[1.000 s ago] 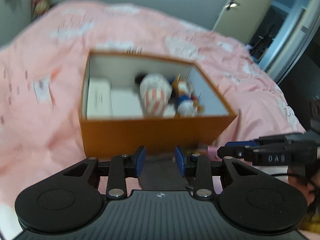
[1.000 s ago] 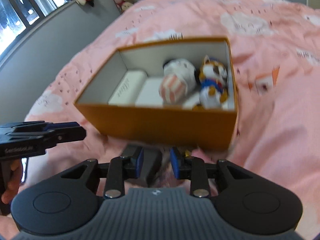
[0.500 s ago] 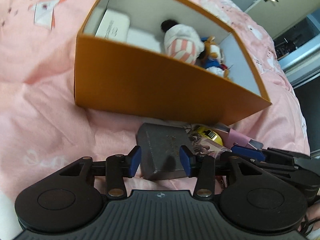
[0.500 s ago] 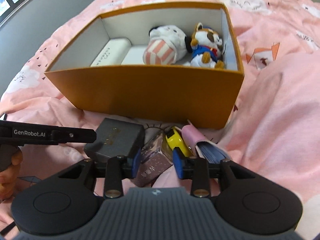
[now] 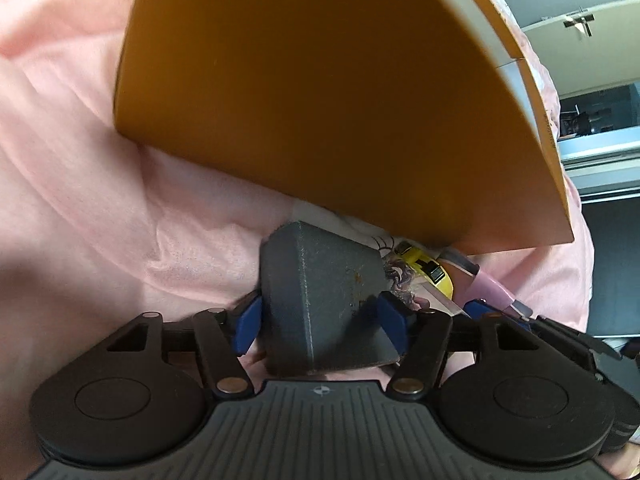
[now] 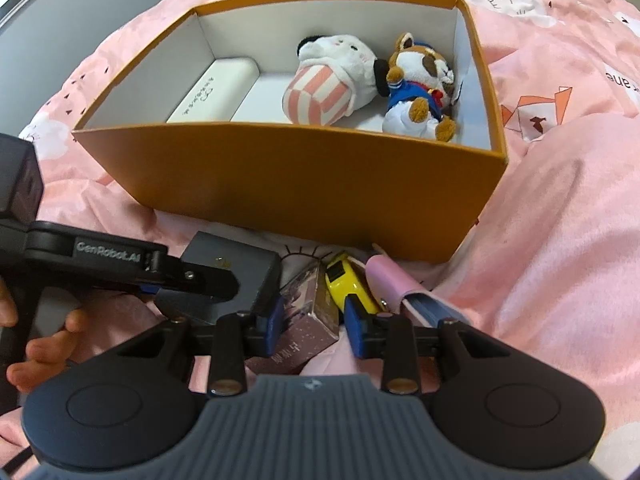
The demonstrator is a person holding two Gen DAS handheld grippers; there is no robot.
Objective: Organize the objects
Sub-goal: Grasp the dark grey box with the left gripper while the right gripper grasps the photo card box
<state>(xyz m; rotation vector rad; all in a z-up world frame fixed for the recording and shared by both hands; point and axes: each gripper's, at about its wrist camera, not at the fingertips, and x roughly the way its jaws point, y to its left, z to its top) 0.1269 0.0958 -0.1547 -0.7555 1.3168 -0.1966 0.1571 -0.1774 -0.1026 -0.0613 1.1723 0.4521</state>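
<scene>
A pink bed cover fills the room's bed. Nearest, the left gripper has just been opening wide, with the dark grey box between its fingers, and the right gripper sits partly open around a small purple box, pads apparently not pressing. Farther off at 12 o'clock stands the orange box holding two soft toys.

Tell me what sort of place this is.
Most likely a bedroom: the orange box sits on a bed's pink quilt printed with cartoon clouds, plush toys lie in it, and a door stands behind.
</scene>
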